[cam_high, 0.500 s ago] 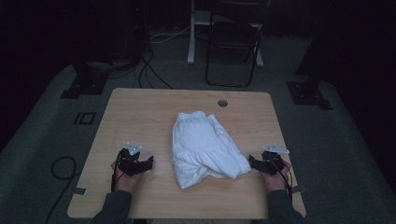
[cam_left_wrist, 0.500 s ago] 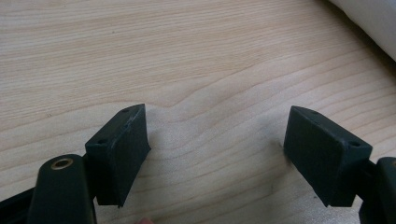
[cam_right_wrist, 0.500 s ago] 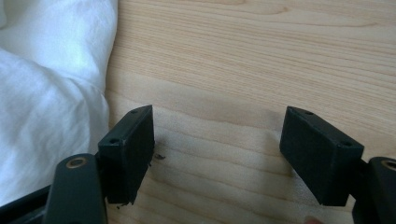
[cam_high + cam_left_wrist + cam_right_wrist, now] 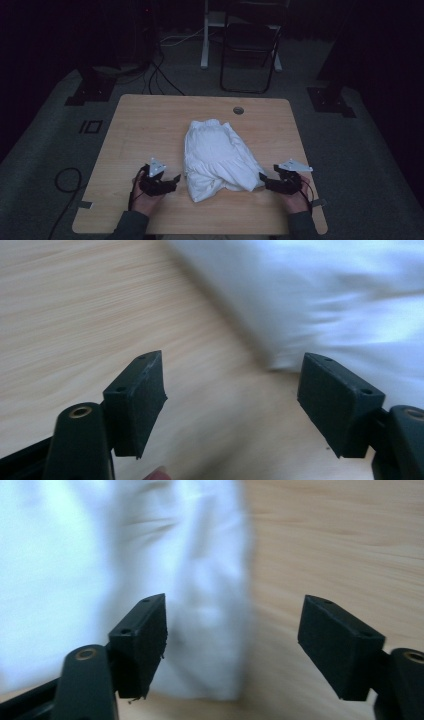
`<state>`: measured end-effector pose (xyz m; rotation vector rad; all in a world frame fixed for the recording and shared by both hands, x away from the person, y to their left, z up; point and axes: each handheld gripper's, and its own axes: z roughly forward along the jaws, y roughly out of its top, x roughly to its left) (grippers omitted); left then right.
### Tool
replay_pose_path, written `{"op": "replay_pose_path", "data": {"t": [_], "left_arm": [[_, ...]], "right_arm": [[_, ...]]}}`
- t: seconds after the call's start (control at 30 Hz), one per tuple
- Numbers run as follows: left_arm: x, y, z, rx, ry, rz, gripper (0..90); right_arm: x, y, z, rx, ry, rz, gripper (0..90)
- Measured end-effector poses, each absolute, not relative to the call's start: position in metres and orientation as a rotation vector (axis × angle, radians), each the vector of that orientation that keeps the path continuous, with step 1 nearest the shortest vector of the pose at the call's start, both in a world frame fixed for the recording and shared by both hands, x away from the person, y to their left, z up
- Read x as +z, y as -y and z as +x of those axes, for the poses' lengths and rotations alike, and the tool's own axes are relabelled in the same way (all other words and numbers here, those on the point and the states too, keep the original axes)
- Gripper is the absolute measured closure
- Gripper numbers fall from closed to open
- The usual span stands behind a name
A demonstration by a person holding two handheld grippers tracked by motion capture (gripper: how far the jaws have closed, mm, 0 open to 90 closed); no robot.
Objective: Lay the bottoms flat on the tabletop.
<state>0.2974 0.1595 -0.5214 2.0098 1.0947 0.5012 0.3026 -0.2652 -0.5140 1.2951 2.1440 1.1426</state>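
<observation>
A crumpled white cloth lies in a heap on the middle of the wooden table. My left gripper rests low by the cloth's near left edge, open, with nothing between its pads. In the left gripper view the gripper points at bare wood, and the cloth lies ahead to the right. My right gripper is open at the cloth's near right corner. In the right gripper view the gripper faces the cloth's edge, which runs behind the left pad; neither pad presses on it.
A round cable hole sits near the table's far edge. Behind the table stands a dark folding chair, with cables on the floor and stand bases at either side. The near table edge is just behind both hands.
Both grippers have edged inward toward the cloth, the left one farther than the right. The cloth lies as before.
</observation>
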Motion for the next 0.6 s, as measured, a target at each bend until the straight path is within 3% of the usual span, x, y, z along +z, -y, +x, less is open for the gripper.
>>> {"op": "replay_pose_path", "data": {"t": [0.17, 0.37, 0.47, 0.6], "left_arm": [[-0.527, -0.125, 0.307, 0.526, -1.031, 2.096, 27.3], [-0.537, -0.101, 0.362, 0.554, -1.099, 2.136, 27.6], [-0.535, -0.1, 0.403, 0.621, -1.22, 2.102, 27.8], [-0.536, -0.108, 0.43, 0.581, -1.351, 2.026, 27.7]], "right_arm": [[-0.525, 0.235, 0.306, 1.053, -2.251, 1.221, 30.3], [-0.538, 0.214, 0.349, 0.949, -2.224, 1.267, 37.1], [-0.538, 0.209, 0.385, 0.94, -2.183, 1.337, 37.4], [-0.54, 0.201, 0.416, 0.949, -2.158, 1.375, 36.3]]}}
